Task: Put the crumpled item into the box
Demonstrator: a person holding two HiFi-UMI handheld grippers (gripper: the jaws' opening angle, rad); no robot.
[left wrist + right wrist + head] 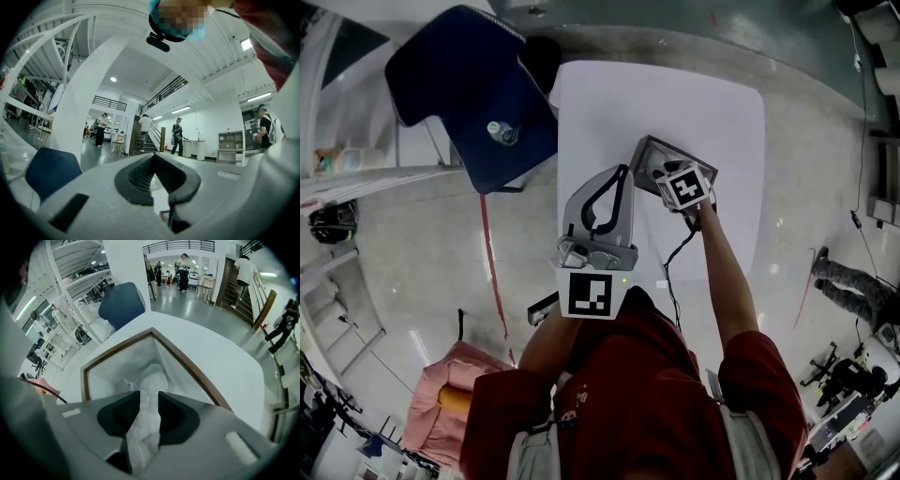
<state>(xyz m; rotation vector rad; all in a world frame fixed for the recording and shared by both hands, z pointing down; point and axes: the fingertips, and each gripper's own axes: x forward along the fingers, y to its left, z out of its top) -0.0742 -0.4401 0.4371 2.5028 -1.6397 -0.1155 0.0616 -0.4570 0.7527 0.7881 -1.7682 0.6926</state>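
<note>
A box (pixel 187 365) with a brown rim and white inside stands on the white table (pixel 712 112). In it lies the crumpled white item (pixel 152 377). My right gripper (pixel 149 397) points steeply down over the box, its jaws open, with the crumpled item showing in the gap between them and the pads apart from it. In the head view the box (pixel 648 146) peeks out from under the right gripper (pixel 671 178) and its marker cube. My left gripper (pixel 626 172) is held level above the table's near side, its jaws (pixel 153 157) shut with nothing in them.
A dark blue chair (pixel 469 84) stands off the table's far left corner with a small bottle (pixel 502 132) on its seat. A black cable (pixel 675 258) trails from the right gripper across the table. Several people stand far off in the hall.
</note>
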